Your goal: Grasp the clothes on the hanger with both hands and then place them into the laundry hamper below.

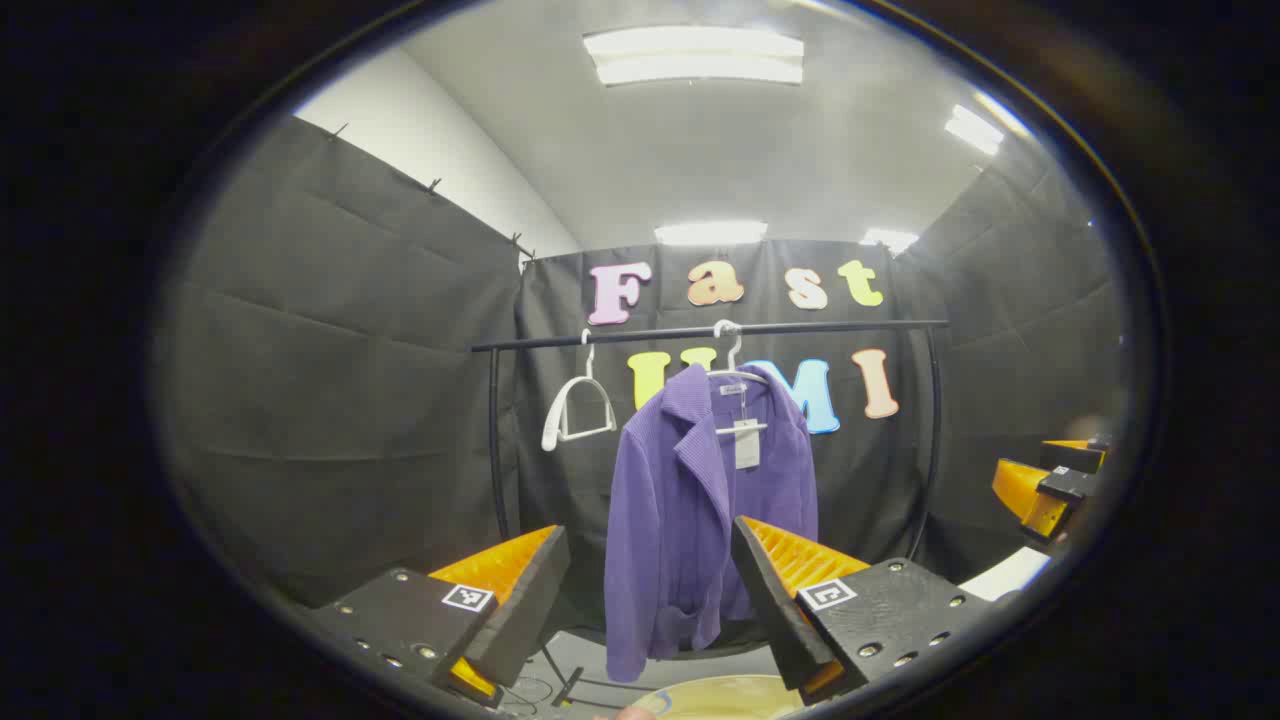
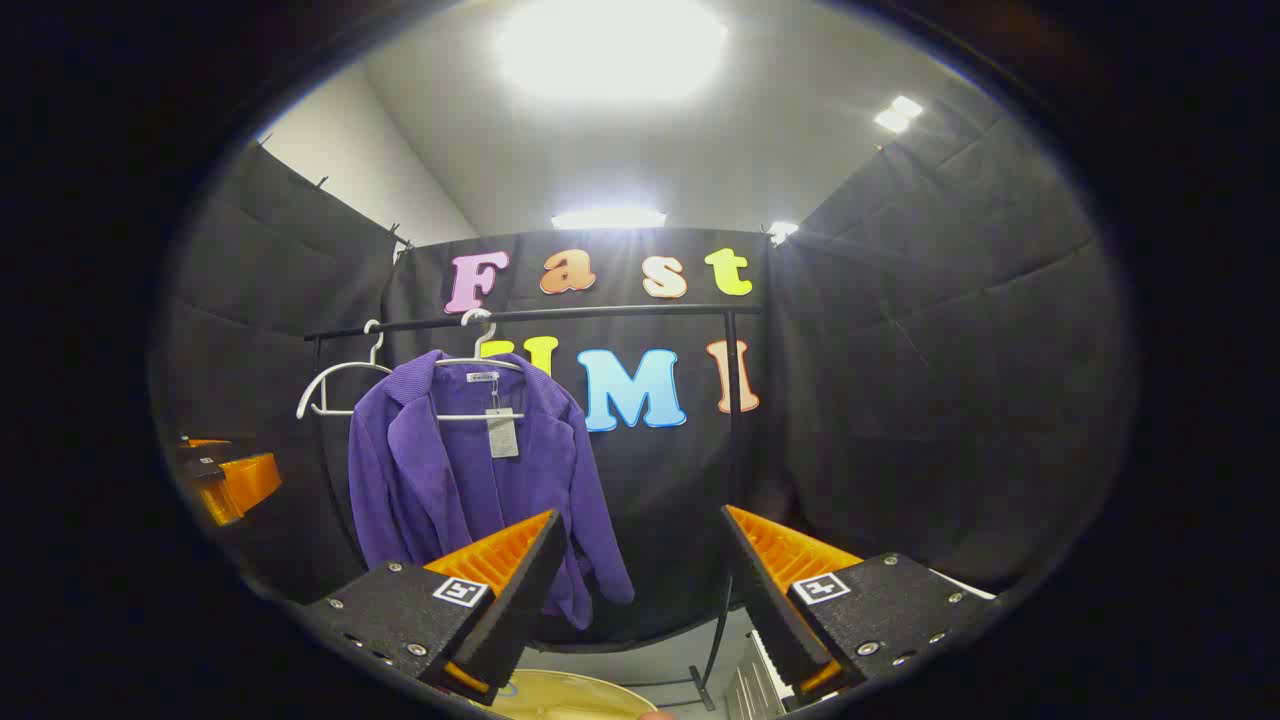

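Observation:
A purple jacket (image 1: 700, 510) hangs on a white hanger (image 1: 735, 370) from a black rail (image 1: 710, 331), with a paper tag at its collar. My left gripper (image 1: 650, 560) is open, some way in front of the jacket's lower half. In the right gripper view the same jacket (image 2: 450, 480) hangs left of centre, and my right gripper (image 2: 640, 550) is open, aimed to the right of it. The right gripper (image 1: 1045, 485) also shows at the left gripper view's right edge, the left gripper (image 2: 225, 480) at the right gripper view's left edge. A pale round hamper rim (image 1: 720, 695) (image 2: 570, 695) lies below.
An empty white hanger (image 1: 578, 405) (image 2: 340, 385) hangs on the rail left of the jacket. The rack's black posts (image 1: 494, 440) (image 2: 733, 420) stand at either end. Black cloth walls close in on all sides.

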Demonstrator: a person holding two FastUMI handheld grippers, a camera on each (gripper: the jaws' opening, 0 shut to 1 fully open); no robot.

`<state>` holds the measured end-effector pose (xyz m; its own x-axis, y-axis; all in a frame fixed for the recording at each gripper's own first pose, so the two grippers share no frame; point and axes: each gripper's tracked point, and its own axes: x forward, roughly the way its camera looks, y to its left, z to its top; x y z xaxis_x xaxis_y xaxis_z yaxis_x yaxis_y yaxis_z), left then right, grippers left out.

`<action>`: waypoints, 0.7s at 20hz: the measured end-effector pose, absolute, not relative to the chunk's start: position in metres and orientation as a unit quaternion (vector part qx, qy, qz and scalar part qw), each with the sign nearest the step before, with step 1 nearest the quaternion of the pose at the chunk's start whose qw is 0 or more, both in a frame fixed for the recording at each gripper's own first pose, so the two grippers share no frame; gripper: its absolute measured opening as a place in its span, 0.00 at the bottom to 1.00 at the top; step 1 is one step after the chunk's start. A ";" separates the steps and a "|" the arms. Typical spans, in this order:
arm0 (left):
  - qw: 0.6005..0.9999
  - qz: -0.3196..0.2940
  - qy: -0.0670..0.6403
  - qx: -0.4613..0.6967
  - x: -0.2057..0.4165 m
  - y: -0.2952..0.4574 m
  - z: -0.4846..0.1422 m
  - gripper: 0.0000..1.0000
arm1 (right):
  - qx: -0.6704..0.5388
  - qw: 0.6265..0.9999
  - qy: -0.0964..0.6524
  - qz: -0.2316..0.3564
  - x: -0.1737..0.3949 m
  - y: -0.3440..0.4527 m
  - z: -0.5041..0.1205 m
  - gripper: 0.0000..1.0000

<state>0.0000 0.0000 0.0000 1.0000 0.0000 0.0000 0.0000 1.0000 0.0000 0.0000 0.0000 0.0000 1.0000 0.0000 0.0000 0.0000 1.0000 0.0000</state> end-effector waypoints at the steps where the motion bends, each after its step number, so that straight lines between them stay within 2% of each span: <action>1: 1.000 0.000 -0.001 0.001 0.000 0.000 0.000 0.99 | 0.001 1.000 -0.001 -0.001 0.000 -0.001 0.001 0.94; 2: 1.000 0.000 -0.001 0.003 0.001 0.000 0.001 0.94 | 0.001 1.000 0.000 -0.002 0.001 0.000 0.000 0.94; 3: 1.000 0.000 -0.002 0.004 0.001 -0.001 0.000 0.99 | 0.001 1.000 0.001 -0.001 0.002 0.001 -0.001 0.94; 14: 1.000 0.000 0.001 0.006 0.005 -0.002 -0.003 0.99 | -0.002 1.000 0.001 0.004 0.003 0.007 -0.006 0.95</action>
